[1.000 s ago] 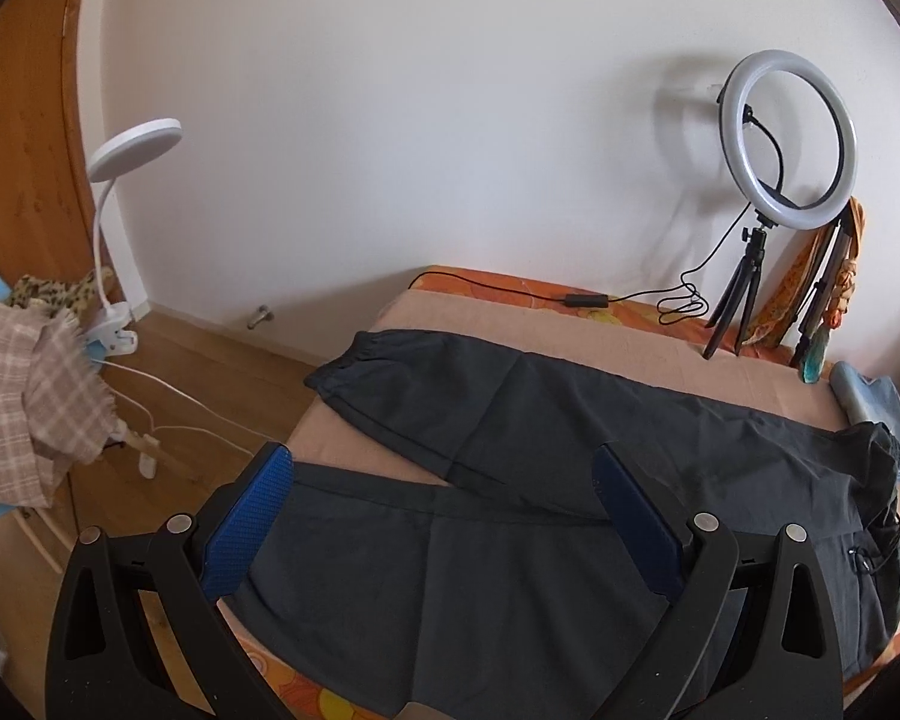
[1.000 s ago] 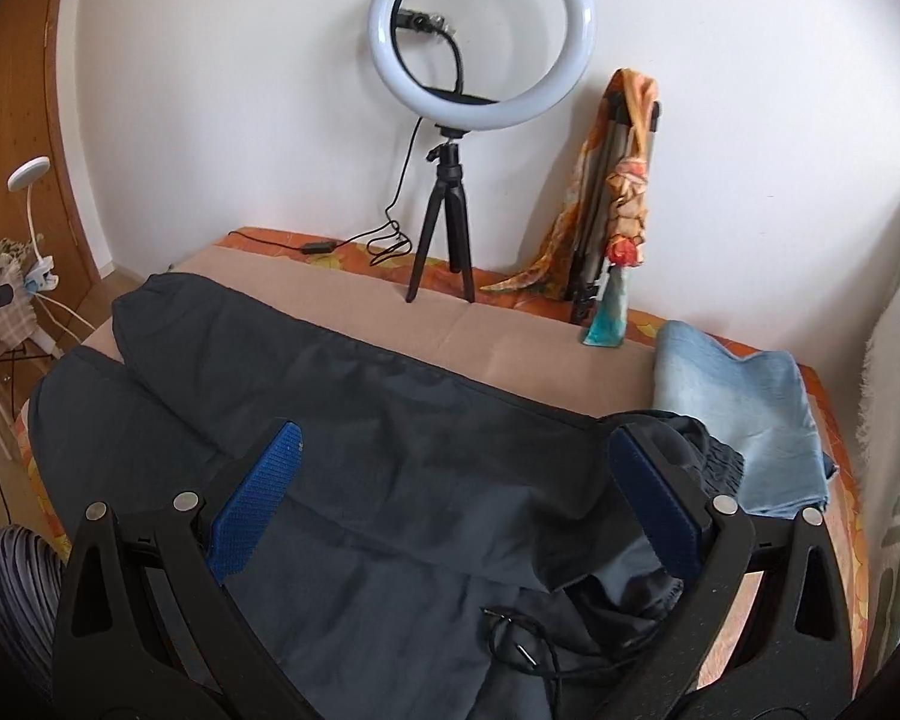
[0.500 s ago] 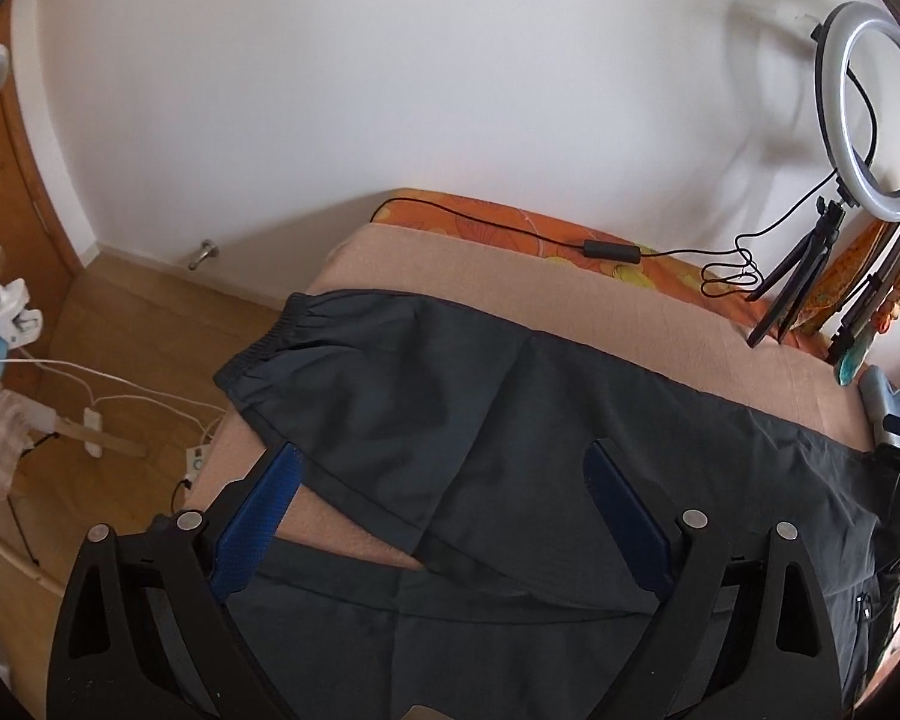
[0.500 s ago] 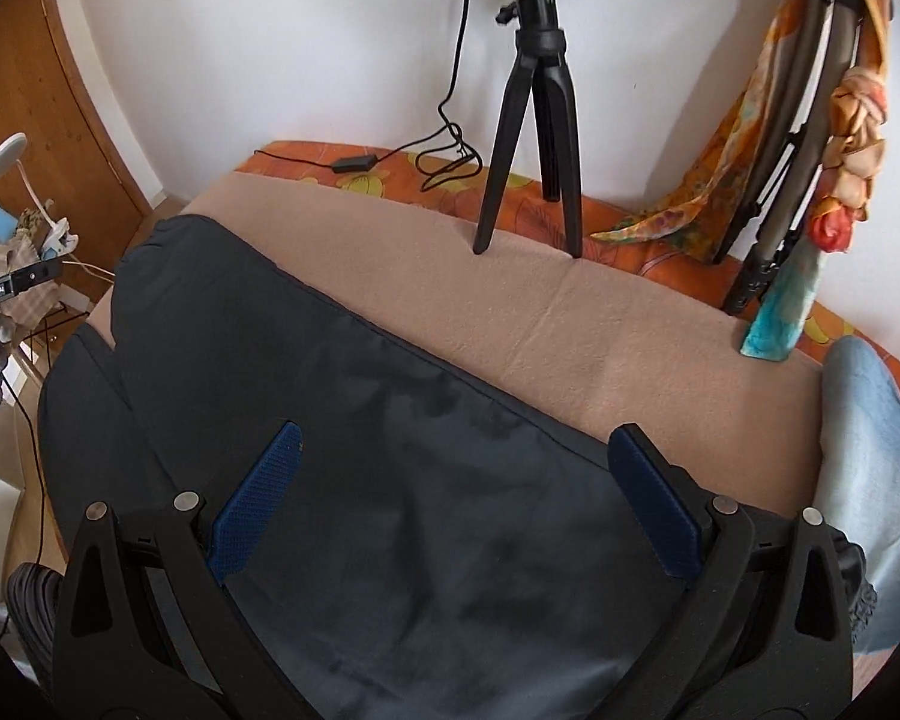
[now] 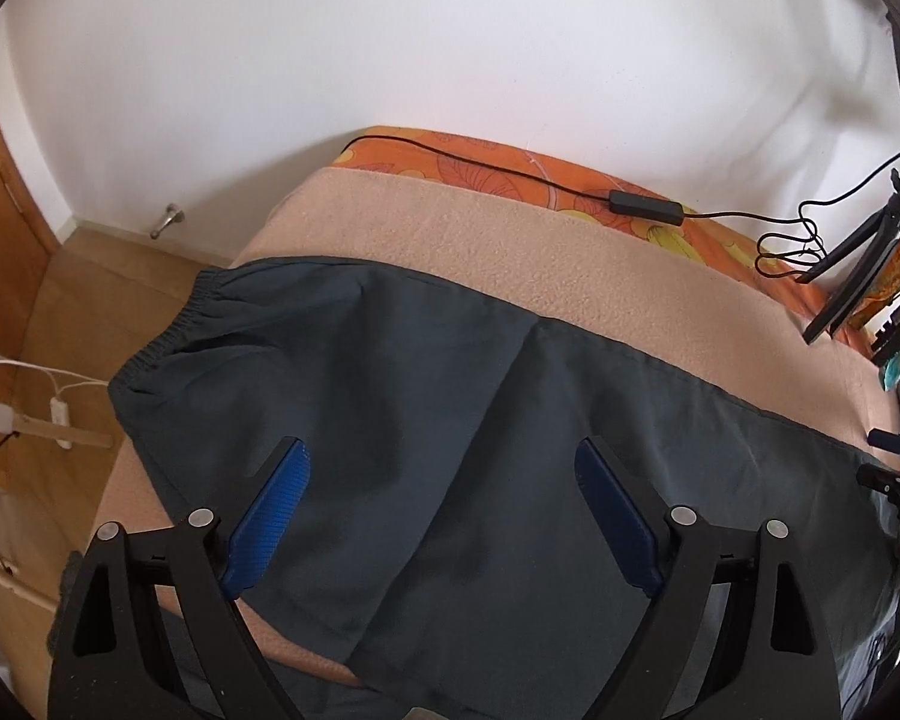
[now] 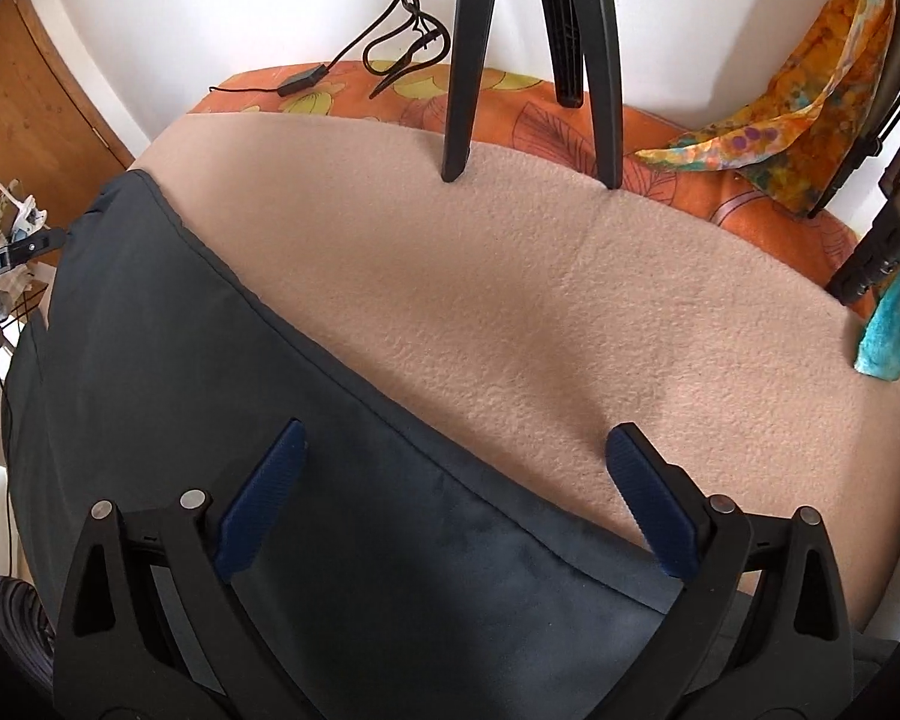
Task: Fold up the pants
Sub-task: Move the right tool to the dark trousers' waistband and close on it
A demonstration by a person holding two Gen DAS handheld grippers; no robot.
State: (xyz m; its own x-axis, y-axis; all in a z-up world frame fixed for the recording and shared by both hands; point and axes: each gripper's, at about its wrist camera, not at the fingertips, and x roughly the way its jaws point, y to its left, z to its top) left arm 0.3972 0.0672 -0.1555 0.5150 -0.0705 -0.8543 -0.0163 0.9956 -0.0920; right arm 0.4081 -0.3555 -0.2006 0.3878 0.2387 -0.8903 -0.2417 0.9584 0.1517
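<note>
Below, dark grey pants (image 5: 426, 420) spread flat on a beige fleece blanket (image 5: 510, 252), elastic cuff at the far-left corner. Left gripper (image 5: 444, 516) above the leg, blue ribbed pads spread wide, just been closing a little, nothing pinched between. Right gripper (image 6: 456, 498) likewise spread and empty, straddling the pants' far seam over the blanket. Smooth matte cloth; nubbly blanket; black tripod (image 6: 468, 60) legs at the blanket's far edge.

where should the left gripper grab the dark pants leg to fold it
Grip the elastic cuff of the dark pants, coming from above at the bed's end. It is a bunched, thick edge; the rest lies flat on the beige blanket.
</note>
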